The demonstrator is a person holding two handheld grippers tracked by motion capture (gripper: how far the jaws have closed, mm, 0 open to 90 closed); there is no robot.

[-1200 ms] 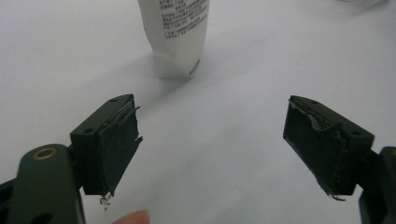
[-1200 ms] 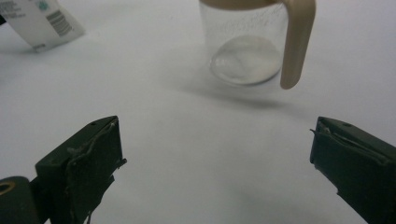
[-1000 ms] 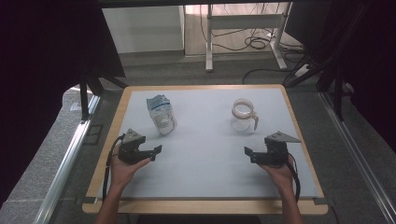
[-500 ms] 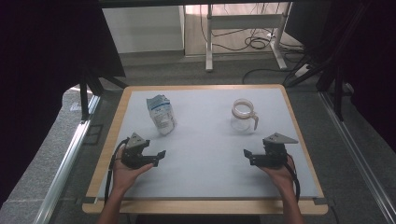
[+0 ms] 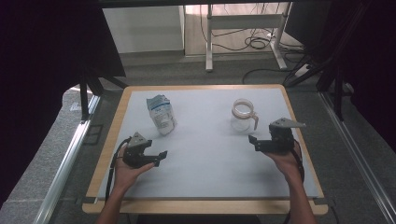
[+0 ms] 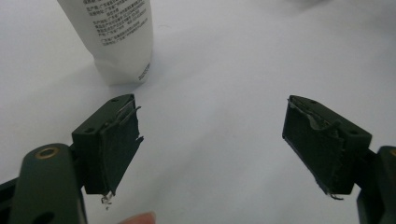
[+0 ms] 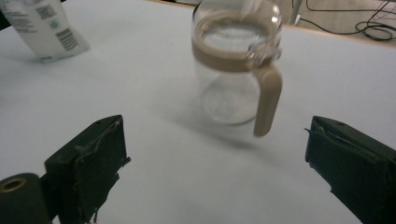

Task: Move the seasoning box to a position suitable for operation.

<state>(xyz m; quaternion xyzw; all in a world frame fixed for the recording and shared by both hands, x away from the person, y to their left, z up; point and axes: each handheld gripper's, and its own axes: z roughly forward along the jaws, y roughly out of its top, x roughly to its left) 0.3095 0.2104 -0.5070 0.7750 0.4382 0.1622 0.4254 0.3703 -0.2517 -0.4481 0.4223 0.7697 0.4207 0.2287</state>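
Glass jug (image 5: 243,115) with a tan band and handle stands upright on the tabletop (image 5: 210,154), just ahead of the right gripper (image 5: 254,142), its handle turned toward that gripper's side. White pouch (image 5: 161,114) stands ahead of the left gripper (image 5: 160,157) and a little off to one side of its line. Each gripper has its jaws spread wide with nothing between them, so each hand is nearer its own object, and a straight forward reach looks like what each needs.
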